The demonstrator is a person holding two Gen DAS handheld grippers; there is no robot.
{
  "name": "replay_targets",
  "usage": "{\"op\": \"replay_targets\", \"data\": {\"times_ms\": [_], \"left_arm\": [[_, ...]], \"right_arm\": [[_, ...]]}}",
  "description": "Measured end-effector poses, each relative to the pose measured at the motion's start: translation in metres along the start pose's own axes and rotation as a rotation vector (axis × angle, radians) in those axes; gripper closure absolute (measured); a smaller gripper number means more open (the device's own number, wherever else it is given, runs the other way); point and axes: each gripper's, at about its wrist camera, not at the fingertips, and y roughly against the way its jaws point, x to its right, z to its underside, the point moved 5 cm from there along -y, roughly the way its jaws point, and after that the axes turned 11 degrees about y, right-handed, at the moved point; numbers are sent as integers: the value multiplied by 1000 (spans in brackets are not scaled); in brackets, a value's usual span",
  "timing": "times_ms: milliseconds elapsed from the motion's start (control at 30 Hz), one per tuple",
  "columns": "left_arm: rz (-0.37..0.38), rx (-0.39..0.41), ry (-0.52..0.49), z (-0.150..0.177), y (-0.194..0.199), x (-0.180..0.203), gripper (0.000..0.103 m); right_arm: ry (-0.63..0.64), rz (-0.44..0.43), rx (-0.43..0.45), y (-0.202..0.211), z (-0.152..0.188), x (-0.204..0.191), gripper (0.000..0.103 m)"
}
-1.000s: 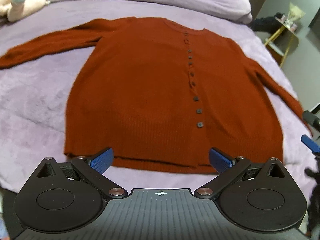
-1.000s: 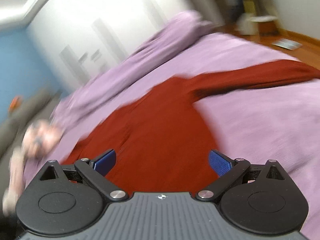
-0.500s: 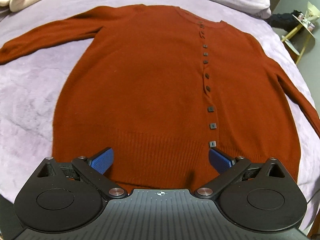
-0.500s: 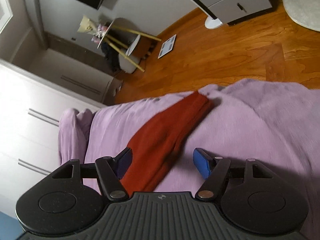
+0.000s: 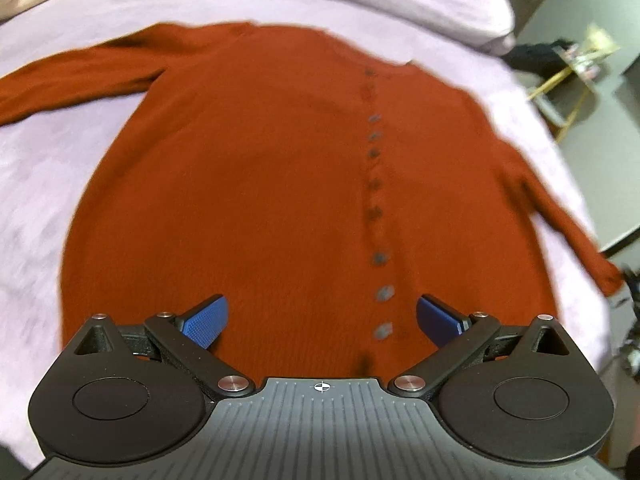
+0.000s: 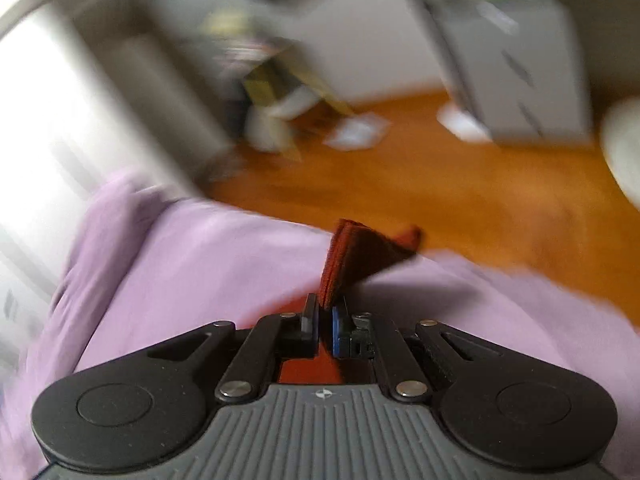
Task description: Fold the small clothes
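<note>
The rust-red knitted button-front cardigan [image 5: 280, 184] lies spread face-up on the lilac plush bedspread [image 5: 40, 184], body flat and its row of dark buttons [image 5: 378, 258] closed, so almost all of the folding is still to do. Nearest in the left wrist view, the left gripper [image 5: 320, 314] hangs over the hem with its blue-padded fingers [image 5: 204, 320] spread wide and nothing between them. In the right wrist view the right gripper [image 6: 325, 320] has just been closing, and its jaws now pinch the cuff end of the right sleeve [image 6: 352, 256], which stands up from the pads as a doubled strip of knit near the bed's edge. I judge this the first step: bringing that sleeve in over the body. The left sleeve [image 5: 80, 76], farther off, lies stretched out and untouched, and folding the body comes after. Beyond the bed, the orange wooden floor [image 6: 440, 168] and pale furniture are blurred; no brand, label or writing can be read anywhere.
</note>
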Motion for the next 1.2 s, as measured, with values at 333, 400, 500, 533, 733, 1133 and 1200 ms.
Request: {"op": "replay_targets", "data": {"times_ms": [333, 400, 500, 533, 733, 1133, 1200], "left_arm": [[288, 4, -33, -66, -22, 49, 0], [317, -37, 5, -72, -40, 52, 0], [382, -109, 74, -80, -71, 53, 0], [385, -135, 94, -82, -84, 53, 0], [395, -244, 203, -87, -141, 57, 14], [362, -314, 224, -89, -163, 75, 94], [367, -301, 195, -93, -159, 79, 94]], "right_arm": [[502, -720, -144, 69, 103, -266, 52], [500, -692, -176, 65, 127, -267, 51], [399, -639, -265, 55, 148, -248, 51], [355, -623, -295, 53, 157, -239, 51], [166, -593, -411, 46, 176, -184, 51], [142, -613, -417, 45, 176, -180, 53], [148, -612, -419, 45, 171, -183, 53]]}}
